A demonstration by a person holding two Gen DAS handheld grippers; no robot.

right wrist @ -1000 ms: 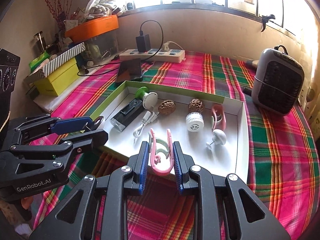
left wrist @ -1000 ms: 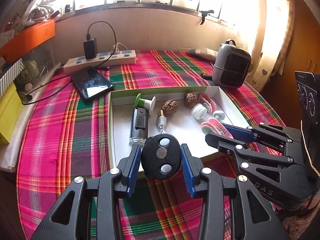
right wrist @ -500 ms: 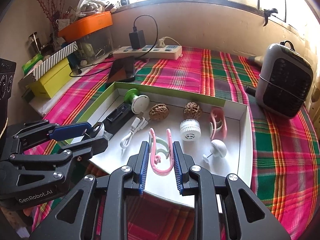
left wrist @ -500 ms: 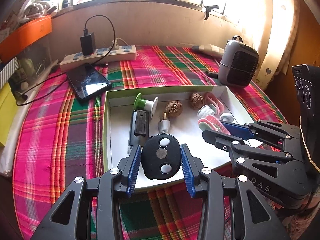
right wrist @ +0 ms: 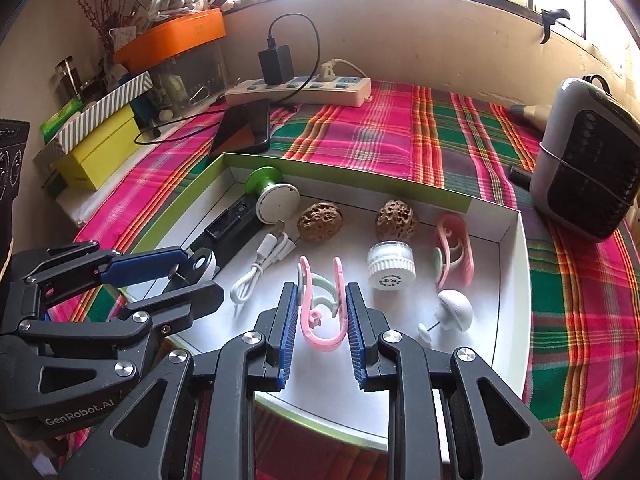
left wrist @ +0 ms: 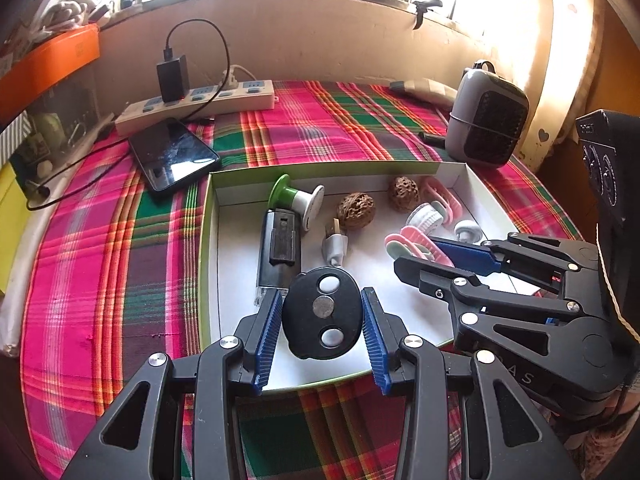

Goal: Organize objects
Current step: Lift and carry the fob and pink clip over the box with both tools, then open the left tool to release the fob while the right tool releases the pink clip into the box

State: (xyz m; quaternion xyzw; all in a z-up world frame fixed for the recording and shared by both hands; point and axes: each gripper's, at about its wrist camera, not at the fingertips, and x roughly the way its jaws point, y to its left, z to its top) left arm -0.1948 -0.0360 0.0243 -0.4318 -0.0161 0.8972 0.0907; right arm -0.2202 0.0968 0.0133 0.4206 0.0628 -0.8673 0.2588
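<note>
While the plaid cloth (left wrist: 100, 280) lies woven under the shallow white cardboard tray (left wrist: 210, 264), my L gripper (left wrist: 322, 312) clamps a smooth black oval remote (left wrist: 322, 314), R gripper (right wrist: 320, 312) pinches a curved pink plastic clip (right wrist: 322, 320), both over the tray's near edge.

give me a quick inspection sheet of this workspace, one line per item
surface: plaid cloth, mostly covered.
job's things: white tray holds two walnuts, a cap, a spool, a black device, a pink clip, a small white mushroom-shaped piece.
clutter: phone, small heater, boxes on the left.
grippers: left tongs shut on black key fob; right tongs shut on pink hook.
cables: white cable in tray; power strip with charger.
surroundings: window sill, bright glare.
</note>
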